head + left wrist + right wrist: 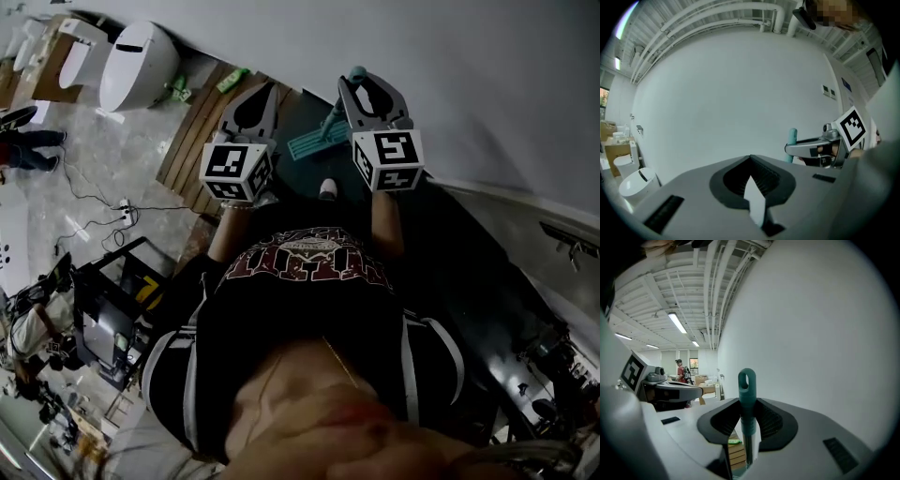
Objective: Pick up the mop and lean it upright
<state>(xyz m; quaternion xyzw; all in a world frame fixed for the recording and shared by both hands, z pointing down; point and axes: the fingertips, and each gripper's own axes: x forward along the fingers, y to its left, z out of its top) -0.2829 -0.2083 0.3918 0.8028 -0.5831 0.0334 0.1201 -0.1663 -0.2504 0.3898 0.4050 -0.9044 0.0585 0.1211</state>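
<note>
Holds the mop (746,397) upright in the right gripper (746,403), pads (769,420) pinching the teal handle end just below its hanging loop. Grips that high probably to steer the long shaft and tip it with little effort. Rests the mop head (317,142), it appears, down on the dark floor beside the wooden slats (202,141), near the foot of the white wall (825,333), presumably as the pivot for leaning. Carries the left gripper (750,159) level beside the right, fingers pressed together on nothing, clear of the mop. Cannot tell whether the handle top touches the wall; looks just beside it. Seems late in the task: pick-up done, lean not confirmed. Calls next, by this reading, for a slight tilt toward the wall, then a slow release. Risks the head sliding out on the smooth floor.
</note>
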